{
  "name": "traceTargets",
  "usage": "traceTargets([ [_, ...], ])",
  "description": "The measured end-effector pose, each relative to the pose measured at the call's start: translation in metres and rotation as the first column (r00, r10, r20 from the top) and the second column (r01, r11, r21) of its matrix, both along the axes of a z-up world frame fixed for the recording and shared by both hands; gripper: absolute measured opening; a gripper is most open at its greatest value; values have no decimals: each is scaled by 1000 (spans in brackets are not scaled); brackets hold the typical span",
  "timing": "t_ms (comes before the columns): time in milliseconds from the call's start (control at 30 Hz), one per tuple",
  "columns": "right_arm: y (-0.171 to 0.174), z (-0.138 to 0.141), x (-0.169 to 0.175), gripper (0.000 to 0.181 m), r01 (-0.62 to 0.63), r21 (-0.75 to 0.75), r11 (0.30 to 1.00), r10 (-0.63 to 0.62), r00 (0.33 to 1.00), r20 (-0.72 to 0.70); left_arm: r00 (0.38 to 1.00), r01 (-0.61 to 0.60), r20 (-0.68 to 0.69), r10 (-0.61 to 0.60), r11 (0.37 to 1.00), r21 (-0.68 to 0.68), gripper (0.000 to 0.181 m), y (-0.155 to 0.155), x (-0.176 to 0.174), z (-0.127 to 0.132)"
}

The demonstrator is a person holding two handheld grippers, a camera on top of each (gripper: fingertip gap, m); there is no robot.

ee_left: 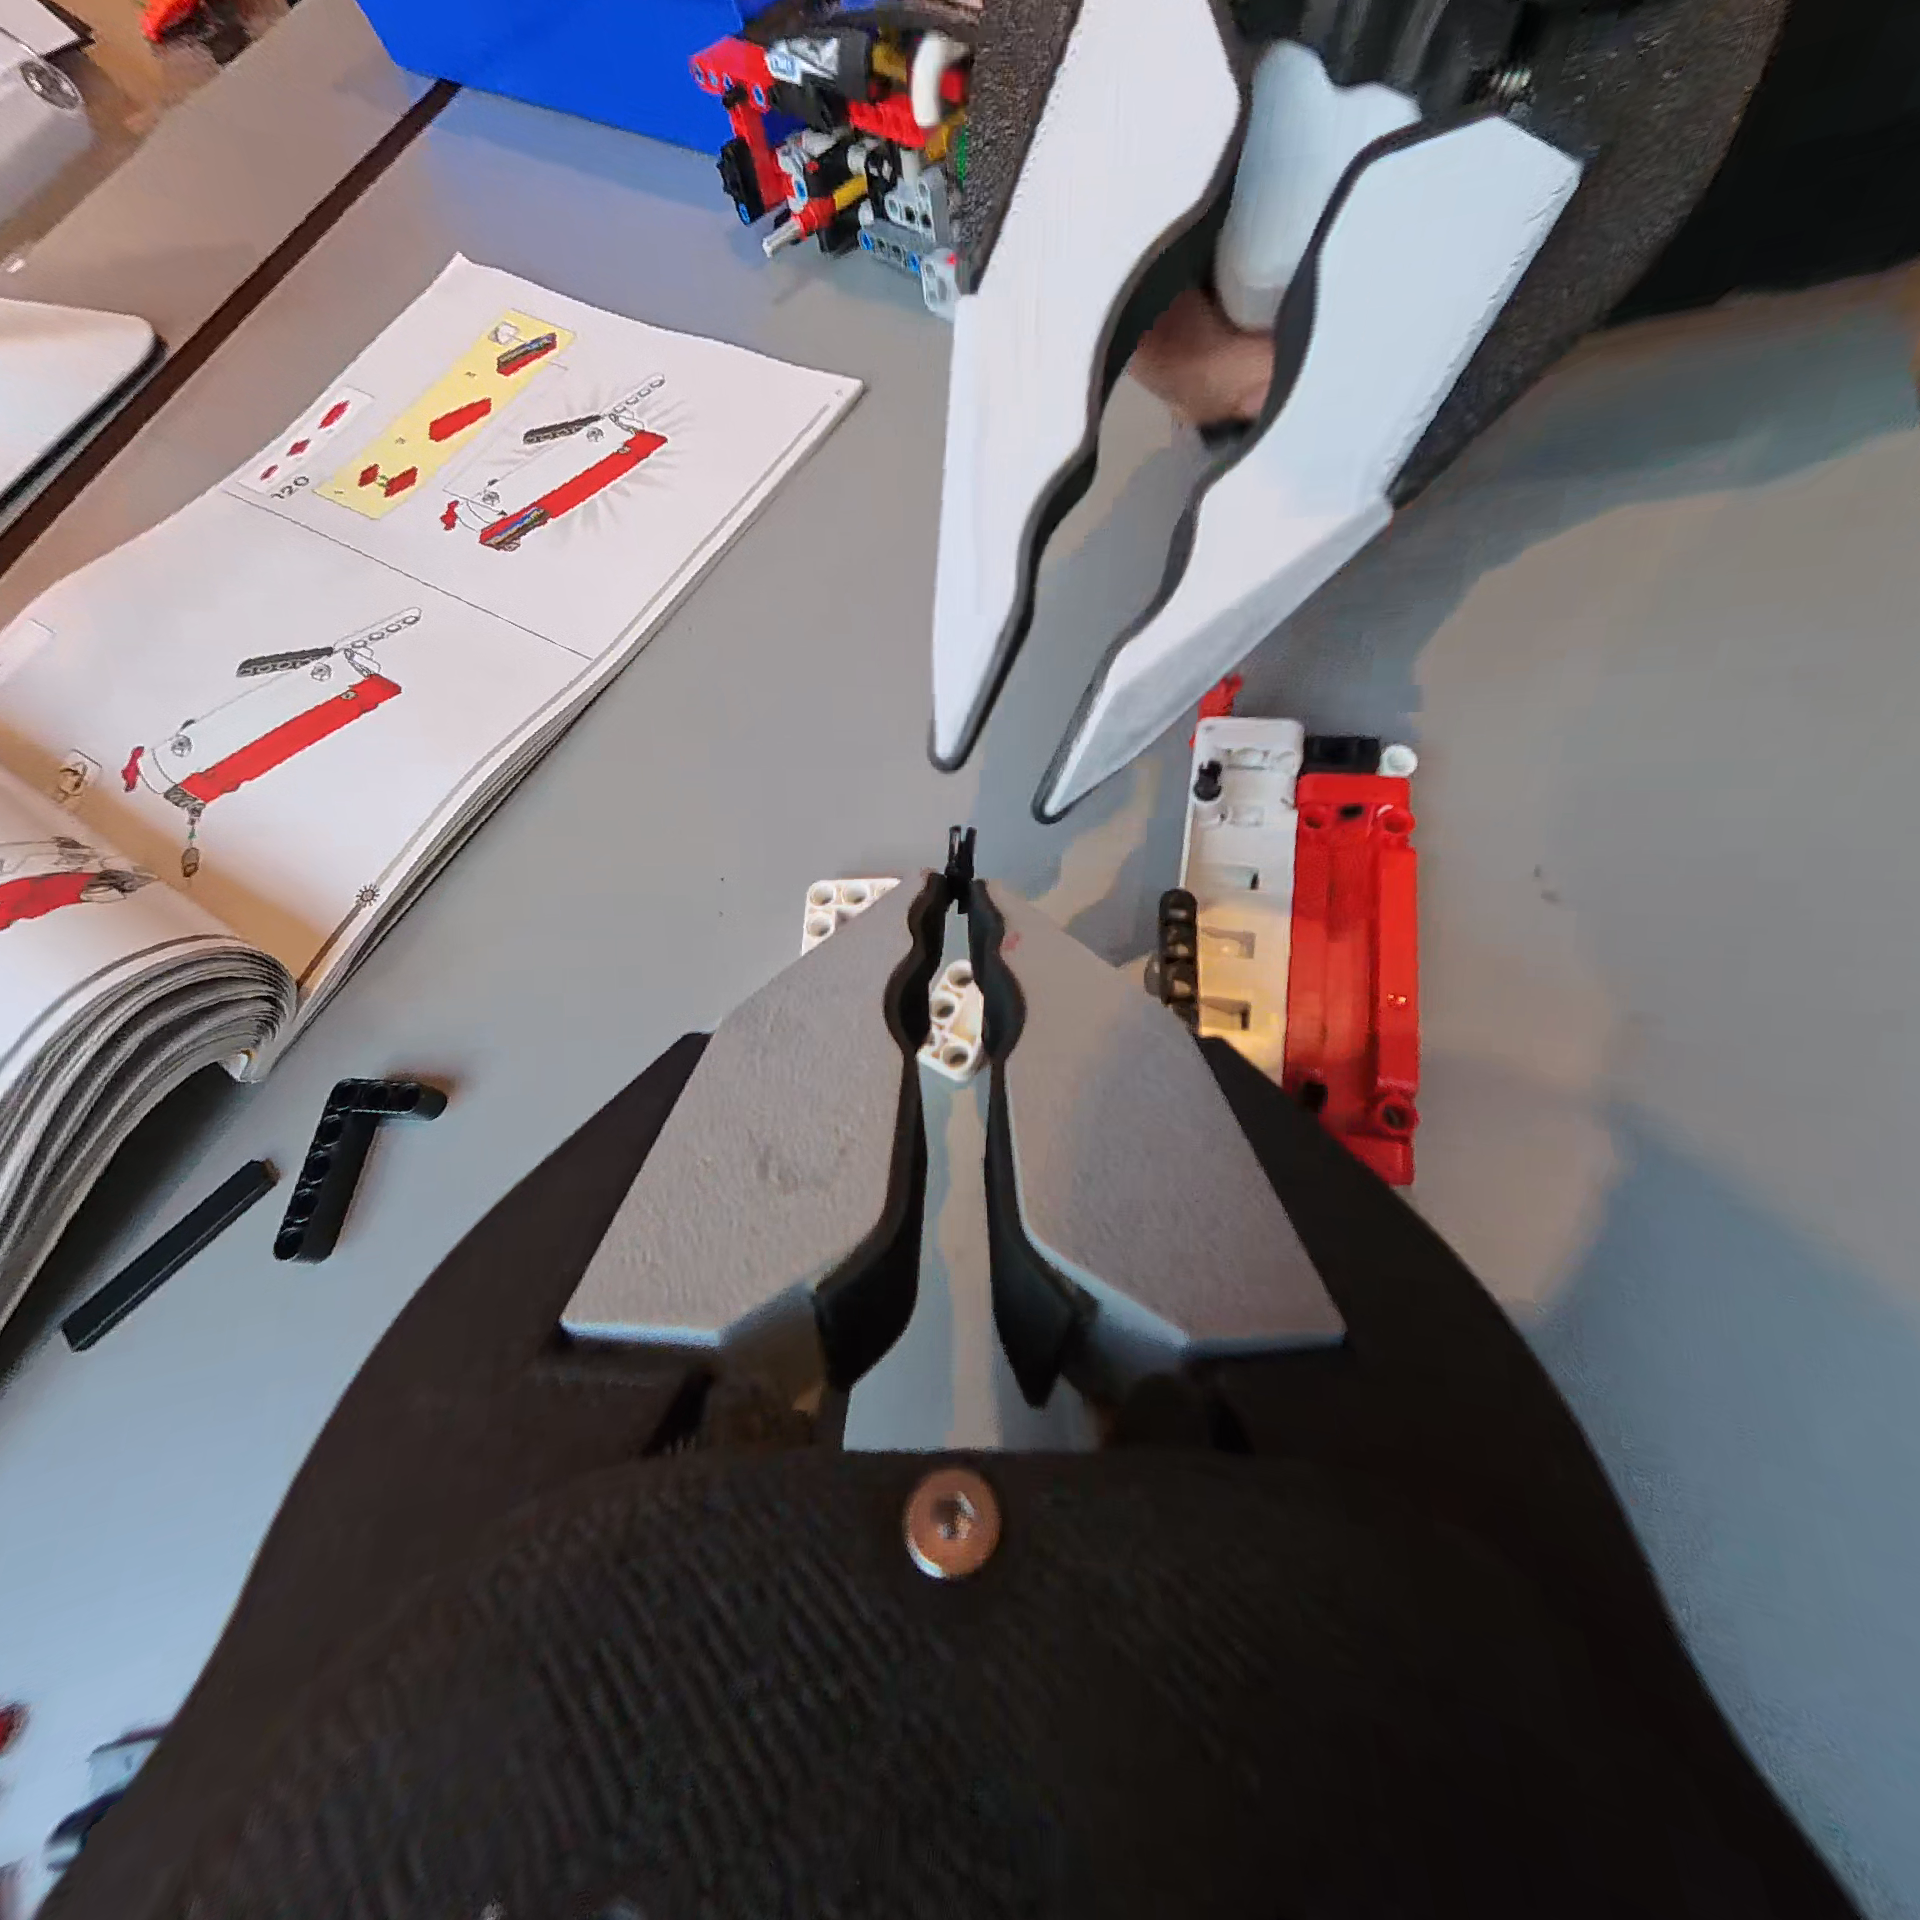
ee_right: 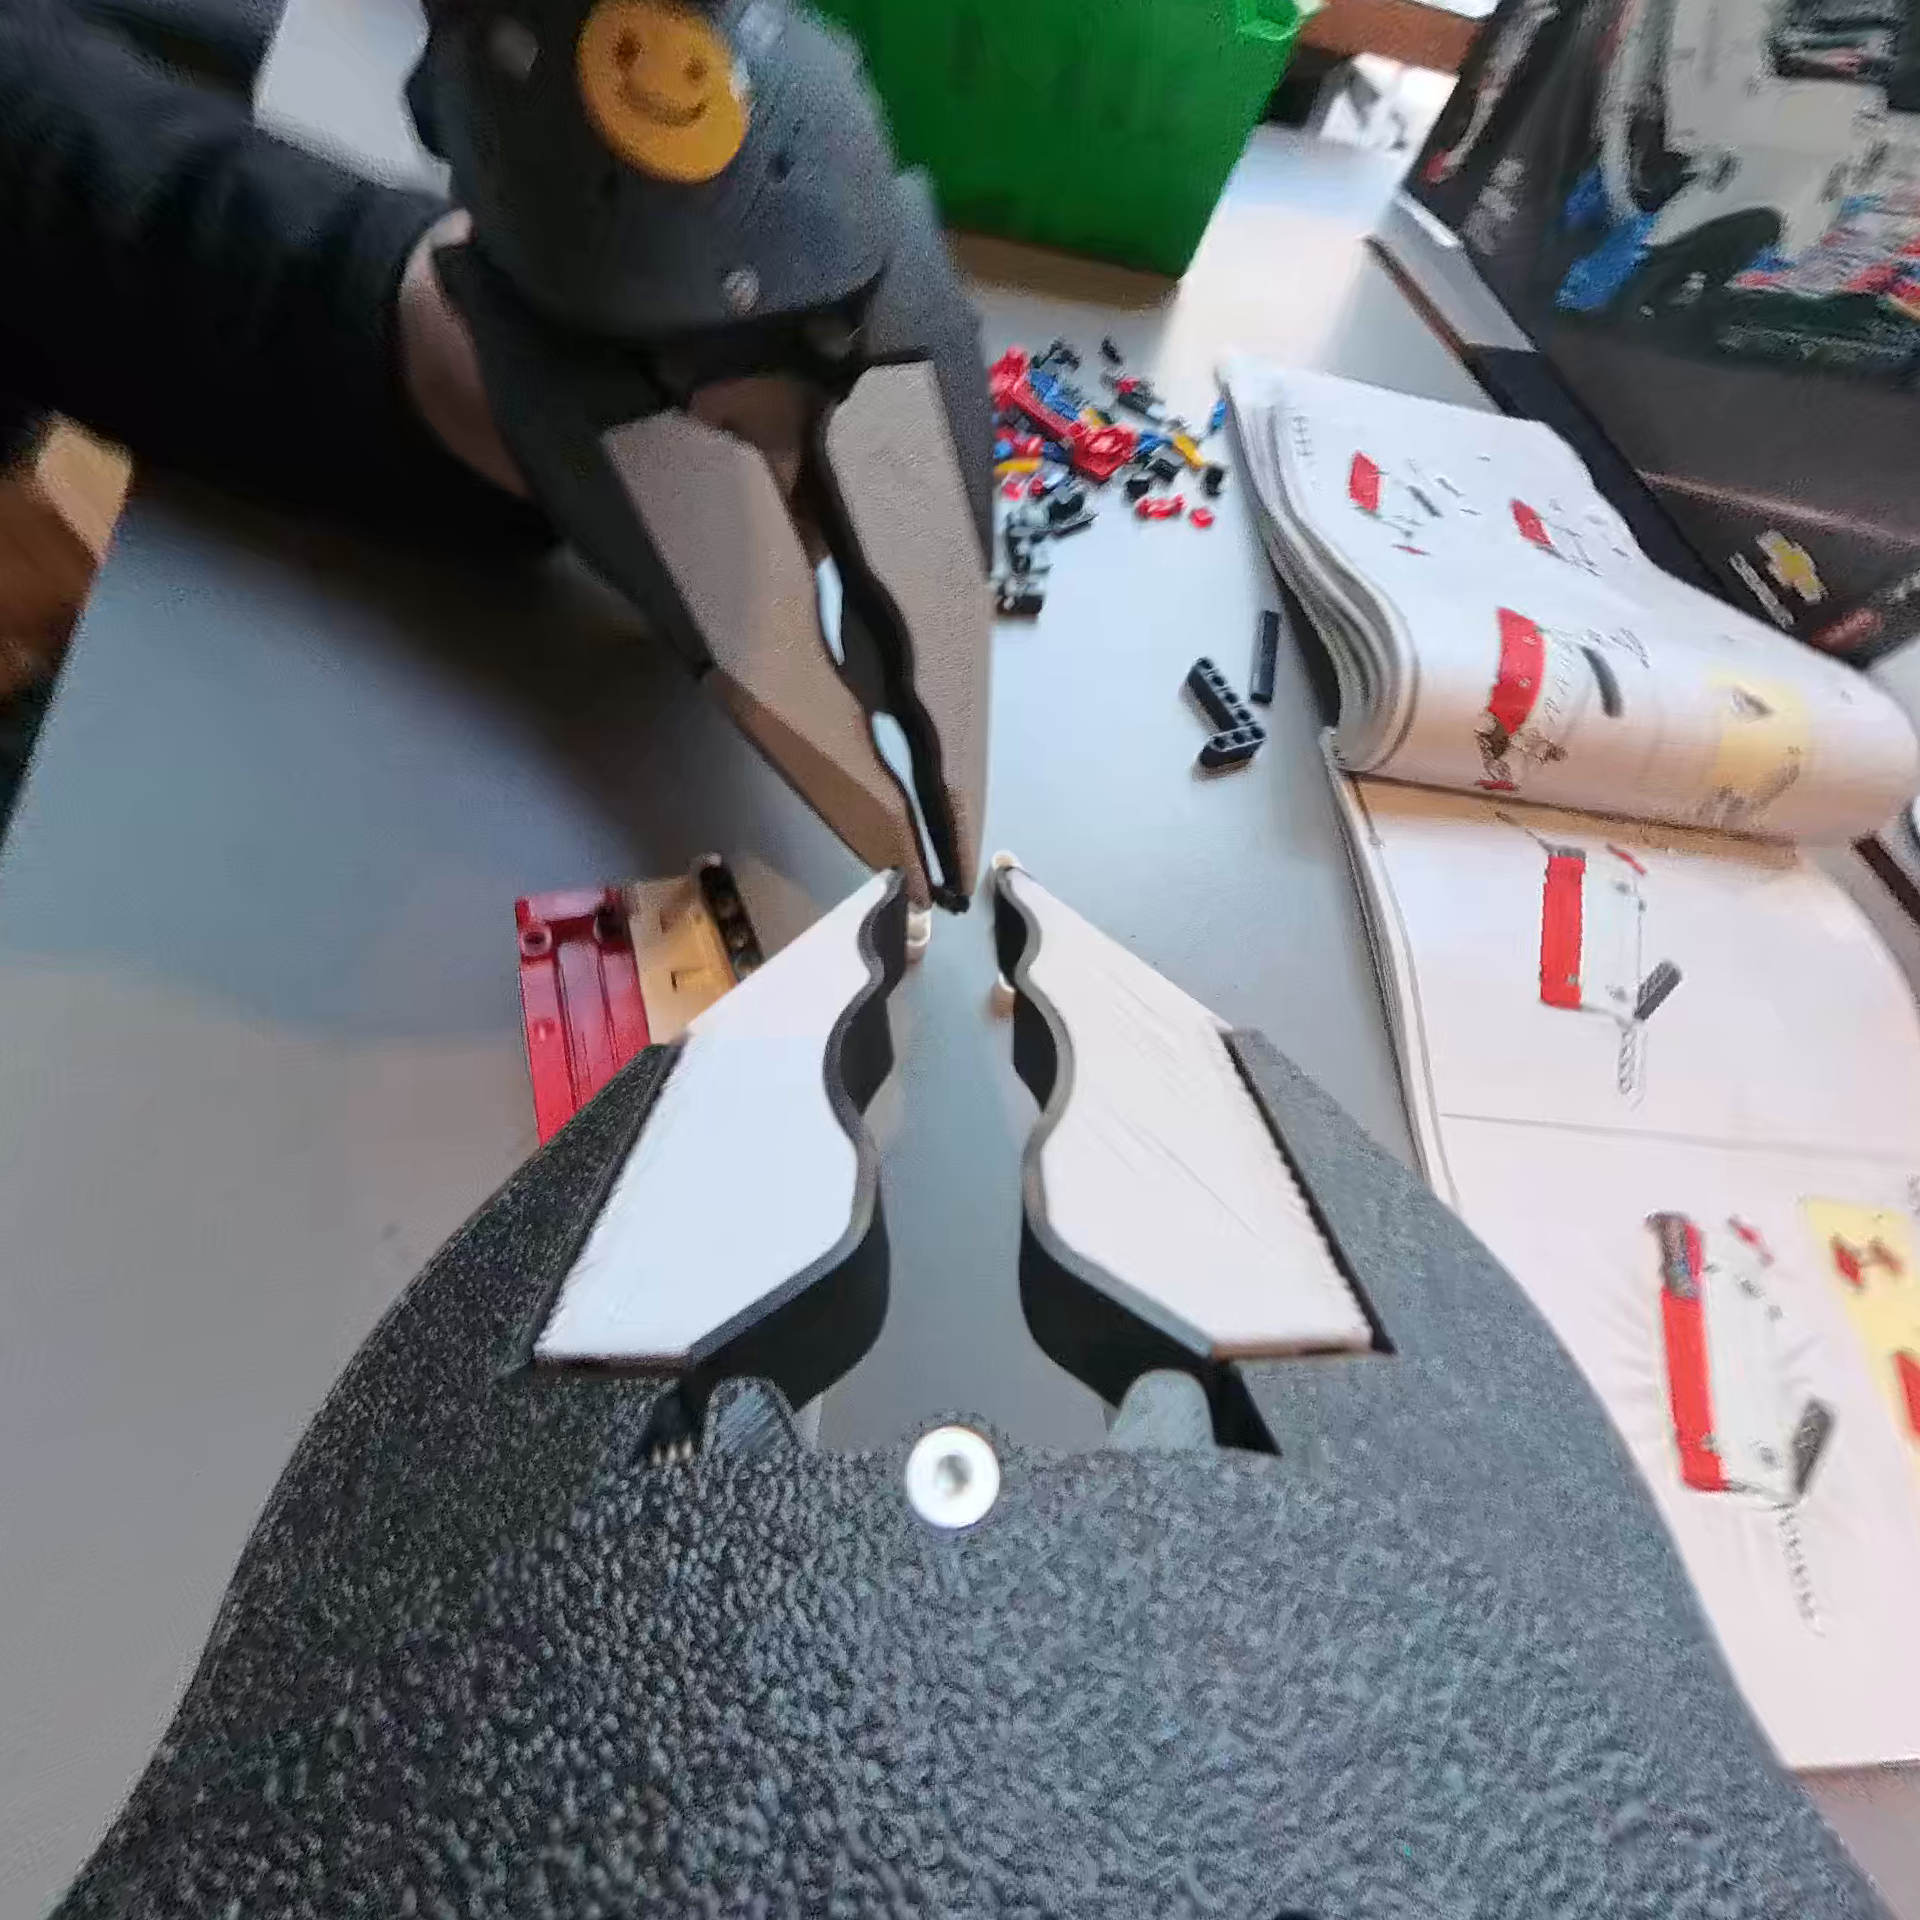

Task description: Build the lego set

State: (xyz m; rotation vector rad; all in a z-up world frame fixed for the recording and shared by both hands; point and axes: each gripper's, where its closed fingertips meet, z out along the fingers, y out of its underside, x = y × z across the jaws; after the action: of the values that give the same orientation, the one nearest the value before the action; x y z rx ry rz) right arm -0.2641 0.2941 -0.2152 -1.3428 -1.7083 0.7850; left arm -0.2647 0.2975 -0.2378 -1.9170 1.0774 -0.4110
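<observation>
Left tongs (ee_left: 961, 883) pinch black pin (ee_left: 960, 847).

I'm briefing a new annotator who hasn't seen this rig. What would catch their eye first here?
Two grippers meet tip to tip mid-table: the left gripper pinches a small black pin, and the right gripper faces it, open. Beside them lies a red and white assembly, and an open instruction booklet spreads across the table's other side.

Grey tabletop (ee_left: 675, 790) bearing a blue bin (ee_left: 582, 52) at its far edge, a green bin (ee_right: 1060, 114), and a dark printed box (ee_right: 1683, 260) beside it.
</observation>
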Motion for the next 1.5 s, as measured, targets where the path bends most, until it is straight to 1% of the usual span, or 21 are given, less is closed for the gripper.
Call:
traceTargets([
  [67, 1, -11, 0, 13, -37, 134, 990, 25, 996, 88, 999, 10, -43, -10, 1000, 14, 1, -2, 0, -2],
  [133, 1, -18, -1, 13, -85, 221, 972, 53, 987, 150, 997, 21, -74, -19, 999, 30, 0, -4, 0, -1],
  [233, -5, -20, -5, 13, -147, 292, 945, 94, 978, 189, 989, 30, -147, -22, 998, 51, 0, -4, -1, -5],
  [333, -3, -27, -6, 10, -191, 381, 905, 98, 963, 250, 982, 40, -184, -29, 998, 51, 0, -6, -1, -9],
  [367, -3, -29, -7, 6, -198, 393, 898, 99, 961, 257, 980, 40, -197, -29, 998, 53, 0, -6, -2, -10],
  [433, -3, -30, -9, 6, -200, 399, 895, 99, 961, 258, 978, 43, -207, -31, 998, 50, 0, -7, -3, -11],
  [567, -3, -31, -10, 6, -205, 429, 880, 99, 961, 257, 982, 47, -186, -43, 999, 17, 0, -9, -4, -10],
  [667, -4, -31, -11, 5, -224, 500, 836, 101, 960, 261, 989, 25, -142, -32, 999, -48, 0, -9, -5, -9],
  [767, -1, -27, -12, 5, -204, 569, 797, 79, 968, 236, 999, -17, -53, 10, 992, -128, 1, -6, -6, -3],
  [833, 2, -22, -12, 5, -164, 567, 807, 63, 979, 194, 999, -26, 31, 31, 987, -161, 0, -4, -6, 5],
  [933, 1, -12, -12, 5, -102, 521, 847, 51, 992, 112, 993, -14, 109, 34, 985, -173, 0, -4, -6, 15],
  [1033, 2, -6, -12, 5, -52, 485, 873, 29, 998, 55, 991, -17, 132, 37, 989, -149, 0, -3, -5, 22],
  [1167, 6, 1, -10, 5, 8, 434, 901, -6, 1000, -6, 994, -15, 107, 26, 995, -103, 9, -2, -7, 26],
  [1267, 11, 8, -7, 4, 54, 330, 942, -33, 997, -71, 998, -3, 67, 5, 1000, -24, 12, -2, -13, 29],
  [1333, 11, 14, -6, 4, 60, 216, 975, -35, 992, -118, 999, 15, 30, -17, 999, 46, 13, -2, -17, 33],
  [1400, 4, 18, -7, 4, 6, 27, 1000, -2, 990, -142, 999, 54, -1, -54, 991, 123, 14, -5, -18, 42],
  [1433, -1, 20, -7, 4, -38, -95, 995, 24, 989, -149, 997, 73, -12, -72, 984, 160, 14, -7, -17, 46],
  [1500, -9, 26, -7, 4, -107, -322, 941, 54, 984, -170, 994, 111, -34, -106, 971, 212, 14, -11, -15, 52],
])
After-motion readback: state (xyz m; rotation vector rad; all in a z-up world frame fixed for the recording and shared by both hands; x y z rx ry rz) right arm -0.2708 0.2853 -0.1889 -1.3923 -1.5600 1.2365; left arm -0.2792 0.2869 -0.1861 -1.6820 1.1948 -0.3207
